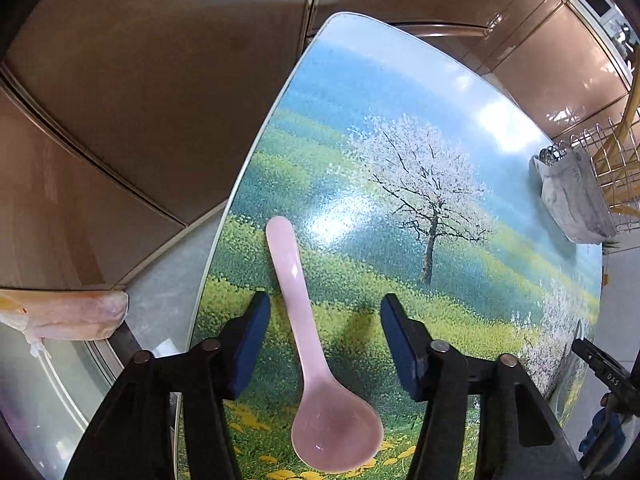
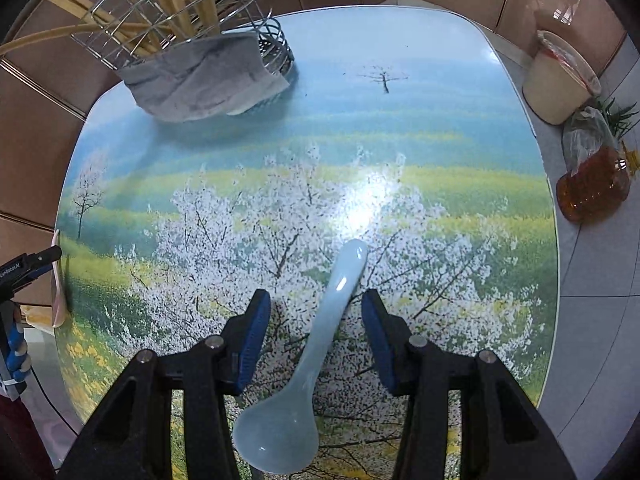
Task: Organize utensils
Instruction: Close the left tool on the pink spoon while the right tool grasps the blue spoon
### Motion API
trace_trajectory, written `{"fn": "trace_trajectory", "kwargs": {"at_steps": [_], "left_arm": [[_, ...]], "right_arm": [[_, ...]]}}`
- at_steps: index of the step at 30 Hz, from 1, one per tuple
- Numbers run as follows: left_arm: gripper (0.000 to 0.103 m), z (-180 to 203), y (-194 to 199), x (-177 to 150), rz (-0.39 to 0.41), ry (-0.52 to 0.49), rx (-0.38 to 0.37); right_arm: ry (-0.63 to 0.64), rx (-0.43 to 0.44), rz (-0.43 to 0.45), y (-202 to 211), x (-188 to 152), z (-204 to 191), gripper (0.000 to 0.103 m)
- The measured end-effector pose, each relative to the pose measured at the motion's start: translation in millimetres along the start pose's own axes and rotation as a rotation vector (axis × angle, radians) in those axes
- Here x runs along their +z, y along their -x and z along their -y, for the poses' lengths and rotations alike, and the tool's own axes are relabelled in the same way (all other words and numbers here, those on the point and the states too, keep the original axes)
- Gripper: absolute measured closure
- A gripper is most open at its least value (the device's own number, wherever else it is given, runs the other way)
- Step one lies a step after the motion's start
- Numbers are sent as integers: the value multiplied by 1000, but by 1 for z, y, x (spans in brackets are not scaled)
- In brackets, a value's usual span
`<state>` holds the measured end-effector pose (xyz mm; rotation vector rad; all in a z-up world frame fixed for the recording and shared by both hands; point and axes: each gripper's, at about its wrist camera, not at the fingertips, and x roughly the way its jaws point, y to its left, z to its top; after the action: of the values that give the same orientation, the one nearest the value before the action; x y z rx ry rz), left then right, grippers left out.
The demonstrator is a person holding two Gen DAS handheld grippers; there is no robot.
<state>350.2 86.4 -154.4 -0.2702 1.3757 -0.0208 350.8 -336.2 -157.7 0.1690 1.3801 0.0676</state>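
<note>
A pink spoon [image 1: 308, 344] lies on the picture-printed table [image 1: 400, 100], bowl toward me. My left gripper [image 1: 324, 304] is open, its blue pads either side of the spoon's handle without touching it. A pale blue spoon [image 2: 320, 344] lies on the same table [image 2: 320, 140], bowl toward me. My right gripper [image 2: 316, 304] is open around its handle, the right pad close to it. The pink spoon [image 2: 57, 280] and the left gripper [image 2: 36, 264] show at the left edge of the right wrist view. The right gripper [image 1: 600, 364] shows at the right edge of the left wrist view.
A wire utensil rack [image 2: 180, 12] with wooden sticks and a grey cloth [image 2: 200, 76] stands at the table's far left corner; it also shows in the left wrist view [image 1: 600, 160]. A cream bucket [image 2: 556, 80] and an amber jar [image 2: 592, 188] stand on the floor to the right.
</note>
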Motion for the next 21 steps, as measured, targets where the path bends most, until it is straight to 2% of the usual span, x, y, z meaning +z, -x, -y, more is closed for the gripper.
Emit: {"fn": "trace_trajectory", "kwargs": {"at_steps": [5,8,10,14,21], "left_arm": [[67,3,0,-2,-18,-13,5],[68,1,0,-2,-18,-9,6],[71,2,0,-2,-16,-6,9],[90,0,-2,-2,-28,22,-31],[92,-2,-2,-10,-5,44,-102]], "right_arm": [[9,-31,-10,-5,5,-10,72],[6,-38,-6,-4,6,-12,77],[1,-35,-5,-4,6,-13,86],[-11,-11,-1,-3,0,-7,90],[-21,42,66,11,-20,2,93]]}}
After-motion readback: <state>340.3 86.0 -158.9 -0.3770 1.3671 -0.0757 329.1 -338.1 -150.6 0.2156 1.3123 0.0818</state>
